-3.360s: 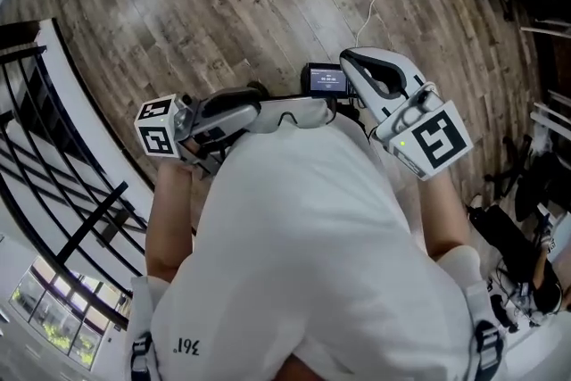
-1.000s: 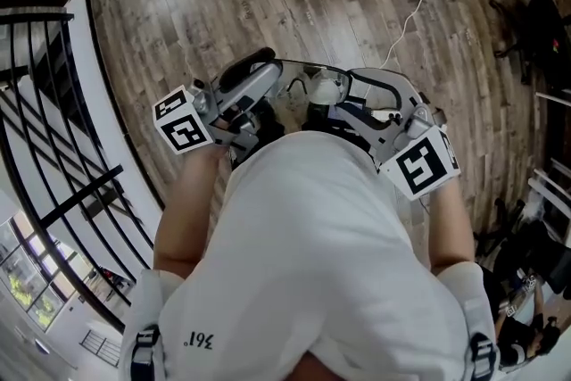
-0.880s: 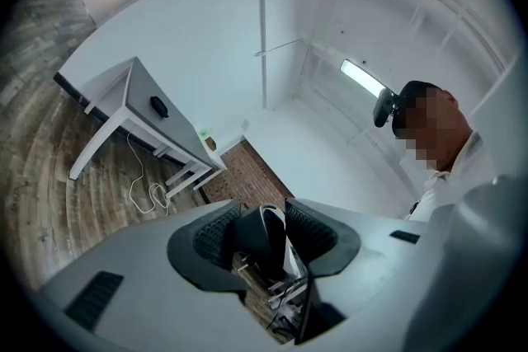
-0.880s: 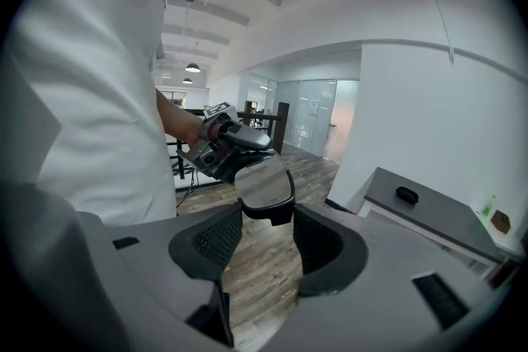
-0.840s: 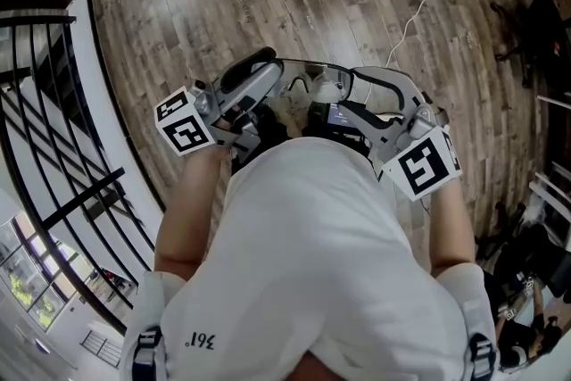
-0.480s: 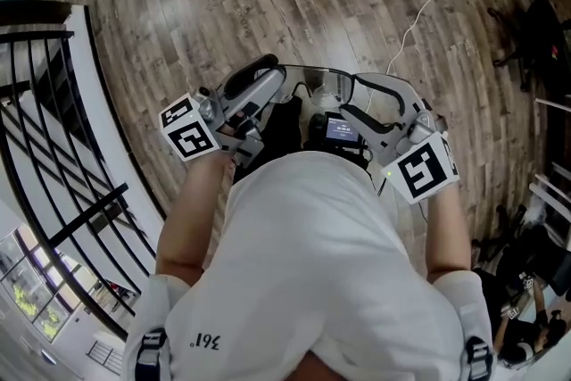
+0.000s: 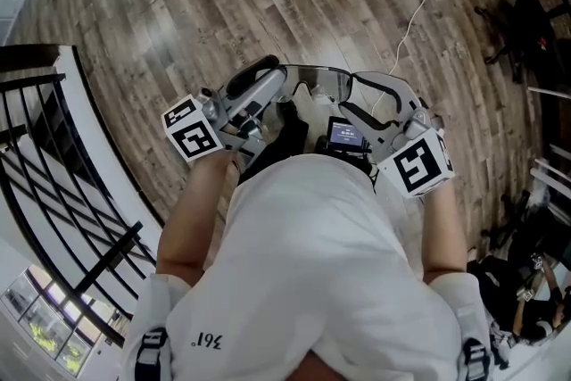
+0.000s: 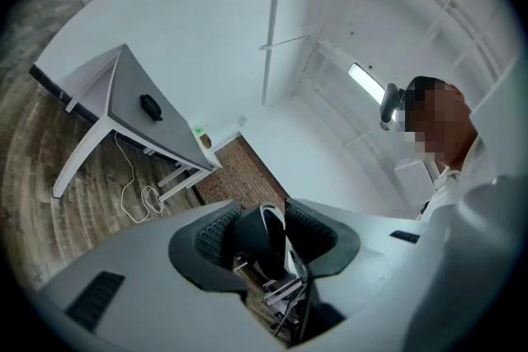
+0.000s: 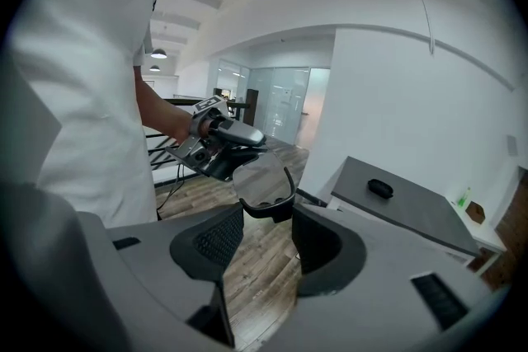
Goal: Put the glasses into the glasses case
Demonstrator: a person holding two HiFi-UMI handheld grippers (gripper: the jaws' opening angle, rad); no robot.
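The glasses (image 7: 314, 85) aren't on anything: you hold them in the air in front of your chest, strung between both tools, well apart from the grey desk (image 8: 115, 107). A small dark oval (image 8: 150, 105), which I take to be the case, lies on that desk, back from its edges. Holding one end in each tool keeps the frame level and stops it swinging or twisting. Your left claw (image 8: 268, 218) is pressed nearly together, pinching the dark lens end between its pads. Your right claw (image 9: 268, 214) stands about half spread, with the black frame corner lodged between its tips; it looks like a light pinch there rather than a clamp.
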